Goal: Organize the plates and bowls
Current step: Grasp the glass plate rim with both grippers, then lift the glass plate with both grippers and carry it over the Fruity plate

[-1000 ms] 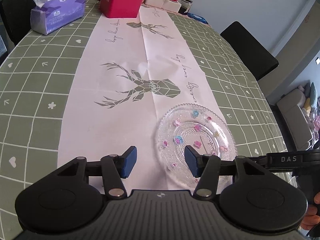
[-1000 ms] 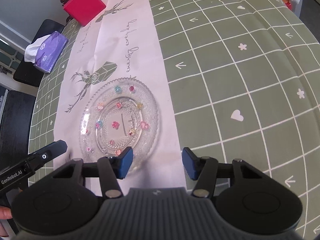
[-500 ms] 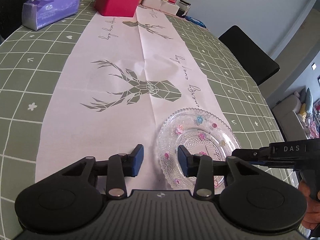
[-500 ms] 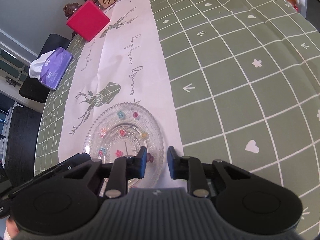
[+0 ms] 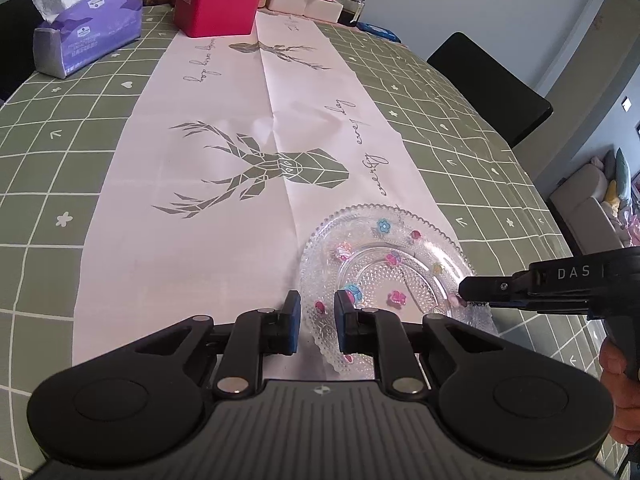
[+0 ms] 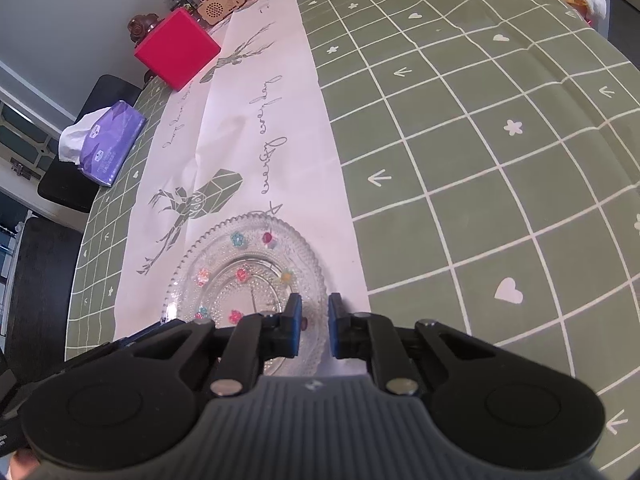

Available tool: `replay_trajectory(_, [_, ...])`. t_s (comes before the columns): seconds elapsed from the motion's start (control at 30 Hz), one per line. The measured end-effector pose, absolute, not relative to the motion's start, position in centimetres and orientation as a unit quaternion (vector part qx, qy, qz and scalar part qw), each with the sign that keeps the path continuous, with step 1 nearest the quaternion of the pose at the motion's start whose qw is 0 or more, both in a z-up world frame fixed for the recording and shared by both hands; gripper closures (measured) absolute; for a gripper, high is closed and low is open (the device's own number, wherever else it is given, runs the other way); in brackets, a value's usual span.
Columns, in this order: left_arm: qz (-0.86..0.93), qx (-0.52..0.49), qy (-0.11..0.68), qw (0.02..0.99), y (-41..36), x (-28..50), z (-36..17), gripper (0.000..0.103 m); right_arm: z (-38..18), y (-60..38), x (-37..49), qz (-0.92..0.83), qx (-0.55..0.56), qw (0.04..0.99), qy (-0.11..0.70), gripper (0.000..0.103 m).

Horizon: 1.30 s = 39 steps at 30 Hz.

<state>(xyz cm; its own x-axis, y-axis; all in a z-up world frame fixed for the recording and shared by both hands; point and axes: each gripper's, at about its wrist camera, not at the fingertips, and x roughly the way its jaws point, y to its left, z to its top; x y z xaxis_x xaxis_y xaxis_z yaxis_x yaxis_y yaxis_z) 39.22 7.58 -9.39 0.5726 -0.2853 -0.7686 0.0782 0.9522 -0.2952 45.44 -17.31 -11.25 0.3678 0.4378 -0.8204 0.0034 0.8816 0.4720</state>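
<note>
Barely begun: one glass plate (image 5: 384, 276) lies on the desk's runner (image 5: 224, 216). Left gripper (image 5: 317, 322) is closing astride its near rim; right gripper (image 6: 314, 326) seems pinched on the opposite rim. No bowls visible.

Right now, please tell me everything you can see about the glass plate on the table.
The glass plate is round and clear, with a beaded texture, a scalloped rim and small coloured flowers. It lies flat on the pale deer-print runner, near its edge. The left tongs straddle its near-left rim and are closing on it. The right tongs are shut on the opposite rim. No cracks are visible.
</note>
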Motion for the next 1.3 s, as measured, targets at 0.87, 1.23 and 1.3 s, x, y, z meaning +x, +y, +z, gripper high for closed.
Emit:
replay_trajectory(0.87, [-0.106, -0.124, 0.426, 0.89, 8.5, 29.6, -0.2, 0.084, -3.0, -17.7, 36.5, 0.169, 0.225, 0.809, 0.516, 0.094])
replay_trajectory(1.23, [-0.102, -0.133, 0.409, 0.897, 4.9, 23.4, 3.7, 0.084, 0.8, -21.4, 30.1, 0.175, 0.242, 0.827, 0.477, 0.095])
replay_trajectory(1.3, [-0.101, -0.135, 0.407, 0.898, 3.9, 22.3, 4.1, 0.084, 1.3, -22.4, 28.9, 0.175, 0.245, 0.829, 0.471, 0.095])
